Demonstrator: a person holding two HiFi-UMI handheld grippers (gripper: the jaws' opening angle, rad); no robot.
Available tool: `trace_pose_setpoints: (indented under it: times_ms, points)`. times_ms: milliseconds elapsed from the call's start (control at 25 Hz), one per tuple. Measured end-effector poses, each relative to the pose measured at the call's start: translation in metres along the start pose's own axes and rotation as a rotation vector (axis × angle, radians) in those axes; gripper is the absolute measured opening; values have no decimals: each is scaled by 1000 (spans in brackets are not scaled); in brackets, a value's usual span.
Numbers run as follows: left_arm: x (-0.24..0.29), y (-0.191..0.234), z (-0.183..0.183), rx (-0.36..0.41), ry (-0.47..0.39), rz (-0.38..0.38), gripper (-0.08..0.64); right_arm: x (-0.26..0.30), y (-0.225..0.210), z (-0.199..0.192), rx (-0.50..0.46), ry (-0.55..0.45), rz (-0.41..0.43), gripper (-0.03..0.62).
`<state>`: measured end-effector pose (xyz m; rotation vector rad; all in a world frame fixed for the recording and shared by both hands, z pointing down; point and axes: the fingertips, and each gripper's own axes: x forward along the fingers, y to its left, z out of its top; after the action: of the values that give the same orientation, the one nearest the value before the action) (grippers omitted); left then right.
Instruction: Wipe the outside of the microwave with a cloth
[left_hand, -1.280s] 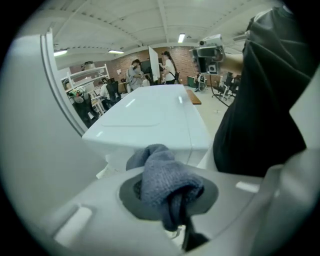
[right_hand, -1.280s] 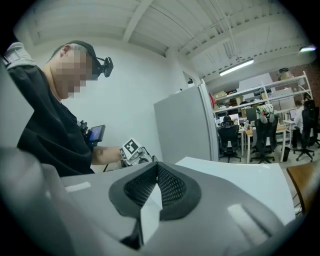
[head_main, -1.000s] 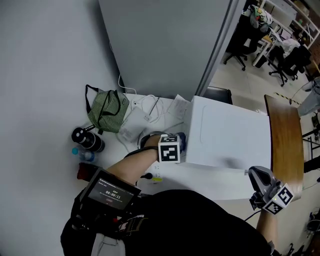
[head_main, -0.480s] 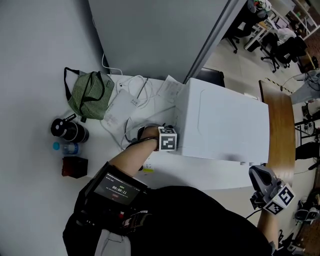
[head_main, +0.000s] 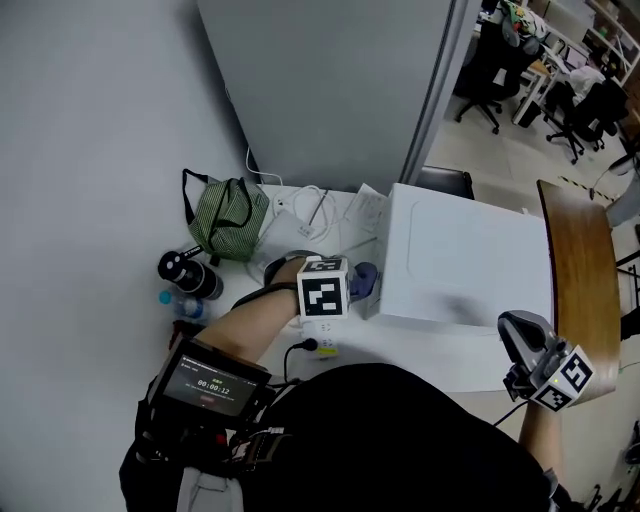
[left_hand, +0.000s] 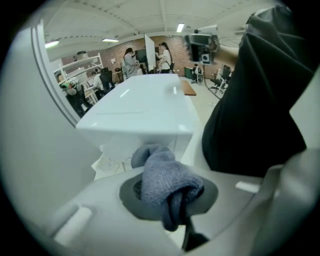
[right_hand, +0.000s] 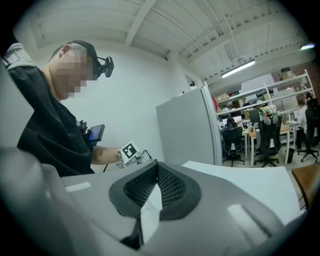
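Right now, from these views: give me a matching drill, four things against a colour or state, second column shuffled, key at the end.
Column 1
1. cloth
2. microwave
3. striped bag
4. right claw

Column 2
A. shut, nothing between its jaws
B. green, left of the microwave
C. white, boxy
D. blue-grey, clamped in the left claw

Pairs: 1-D, 2-C, 3-B, 4-A
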<state>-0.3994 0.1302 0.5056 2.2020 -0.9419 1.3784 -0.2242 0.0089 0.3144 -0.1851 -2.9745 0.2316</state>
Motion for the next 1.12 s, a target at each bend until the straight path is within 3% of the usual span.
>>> trace_pose_setpoints:
  times_ms: [120, 240, 480, 760, 960, 1120]
  points:
    - [3, -24, 26, 58, 12, -44, 55, 4, -1, 3, -3, -22, 18, 5]
    - [28, -29, 22, 86, 64, -63, 55, 2, -4, 2, 6, -12, 11, 5]
    - [98, -30, -14, -3, 32, -146, 55, -2, -12, -17, 39, 83, -38, 5]
    - [193, -30, -68, -55, 153, -155, 55, -8, -14, -42, 50, 178, -63, 5]
    - [205, -32, -74, -71, 157, -191, 55, -27, -23, -34, 51, 146, -56, 5]
    - [187, -45, -81, -205, 197, -202, 55, -42, -32, -21, 31, 92, 6, 5]
